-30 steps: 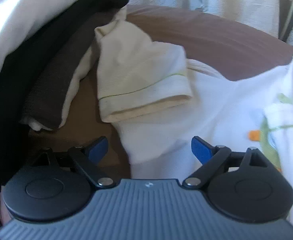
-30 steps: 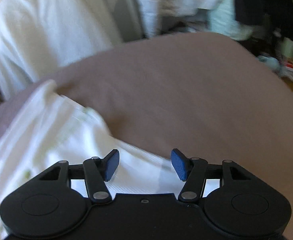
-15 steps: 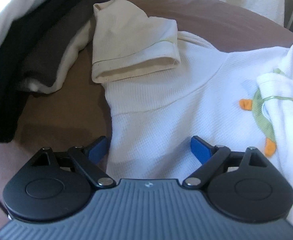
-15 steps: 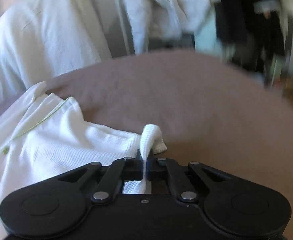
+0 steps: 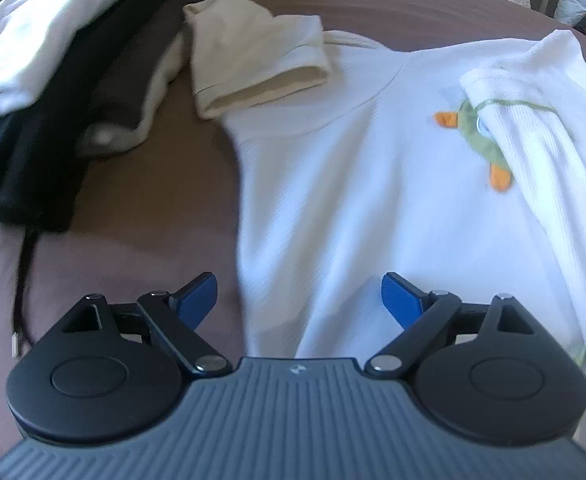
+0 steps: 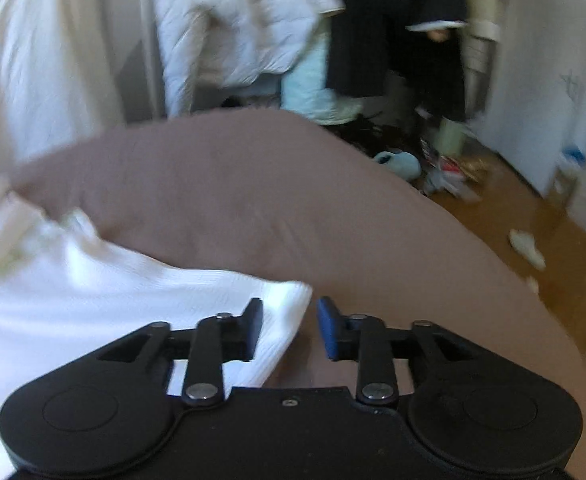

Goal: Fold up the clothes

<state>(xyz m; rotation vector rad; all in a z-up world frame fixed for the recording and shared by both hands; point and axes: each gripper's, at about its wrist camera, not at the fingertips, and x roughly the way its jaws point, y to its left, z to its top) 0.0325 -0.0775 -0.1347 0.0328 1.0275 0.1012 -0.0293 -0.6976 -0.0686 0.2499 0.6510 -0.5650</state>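
A white waffle-knit baby garment with a green-and-orange duck patch (image 5: 373, 184) is lying spread on the brown bed cover (image 5: 149, 200), its left side edge running down the middle of the left wrist view and passing between the blue-padded fingers of the left gripper (image 5: 299, 300), whose jaws are standing wide apart with nothing between the pads. One cream-cuffed sleeve (image 5: 253, 60) is lying folded across the garment's upper left corner, just beside a heap of dark and white clothes (image 5: 65, 80) that is crowding the cover's far left; a bare strip of brown cover is lying between that heap and the garment's edge. A black drawstring (image 5: 23, 280) is trailing down from the heap. In the right wrist view the garment's corner (image 6: 289, 300) is resting between the fingers of the right gripper (image 6: 289, 326) — the jaws are parted, not pinching the cloth. Beyond it the brown cover (image 6: 253, 200) is stretching bare to its rounded edge, with a cluttered wooden floor (image 6: 513, 208) past that.
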